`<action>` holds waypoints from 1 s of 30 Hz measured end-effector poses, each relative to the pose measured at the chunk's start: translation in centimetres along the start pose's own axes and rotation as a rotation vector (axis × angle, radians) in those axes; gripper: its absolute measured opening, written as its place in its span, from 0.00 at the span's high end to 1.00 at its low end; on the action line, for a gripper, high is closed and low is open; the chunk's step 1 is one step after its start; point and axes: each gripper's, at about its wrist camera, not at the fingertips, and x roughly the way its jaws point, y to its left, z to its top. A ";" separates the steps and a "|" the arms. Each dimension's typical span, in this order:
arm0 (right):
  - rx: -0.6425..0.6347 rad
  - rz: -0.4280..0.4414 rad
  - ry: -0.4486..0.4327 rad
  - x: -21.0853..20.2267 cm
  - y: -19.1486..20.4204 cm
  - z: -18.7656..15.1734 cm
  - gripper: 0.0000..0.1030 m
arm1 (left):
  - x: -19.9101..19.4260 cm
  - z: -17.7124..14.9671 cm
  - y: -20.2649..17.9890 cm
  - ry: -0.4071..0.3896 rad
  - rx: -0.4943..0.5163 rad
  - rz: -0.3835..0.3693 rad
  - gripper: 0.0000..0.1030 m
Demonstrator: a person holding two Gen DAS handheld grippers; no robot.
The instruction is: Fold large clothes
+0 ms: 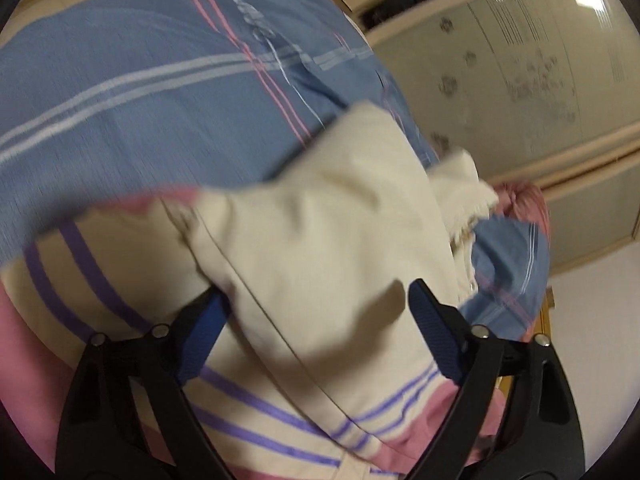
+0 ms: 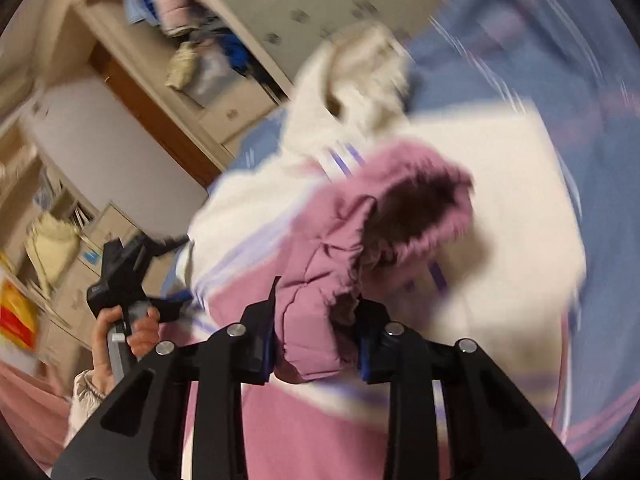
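A cream, pink and purple-striped garment (image 1: 320,248) fills the lower centre of the left wrist view, lying on a blue striped sheet (image 1: 120,92). Its long axis runs from lower left toward the upper right of the frame, where a fuzzy cream edge points. The left gripper (image 1: 316,308) stands spread wide, its blue-padded fingers (image 1: 432,328) either side of a cream fold, not pinching it. In the blurred right wrist view, the right gripper (image 2: 314,334) is clenched on a pink quilted sleeve (image 2: 320,280), whose fur-trimmed cuff (image 2: 424,208) opens toward the upper right. At lower left, a hand (image 2: 132,330) holds the other gripper's handle. A wardrobe (image 2: 192,40) stands in the upper left
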 end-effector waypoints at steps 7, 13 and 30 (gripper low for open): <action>-0.168 -0.076 -0.130 1.9 -0.7 6.6 0.70 | -2.0 1.6 2.6 -0.102 -0.102 -0.106 0.18; 0.148 -0.269 0.202 4.9 -13.9 3.8 0.35 | -3.3 -0.7 0.4 -0.082 0.053 0.020 0.16; -0.046 -0.338 0.255 12.3 -6.7 2.4 0.56 | 6.0 -5.1 -6.8 0.145 0.389 0.226 0.14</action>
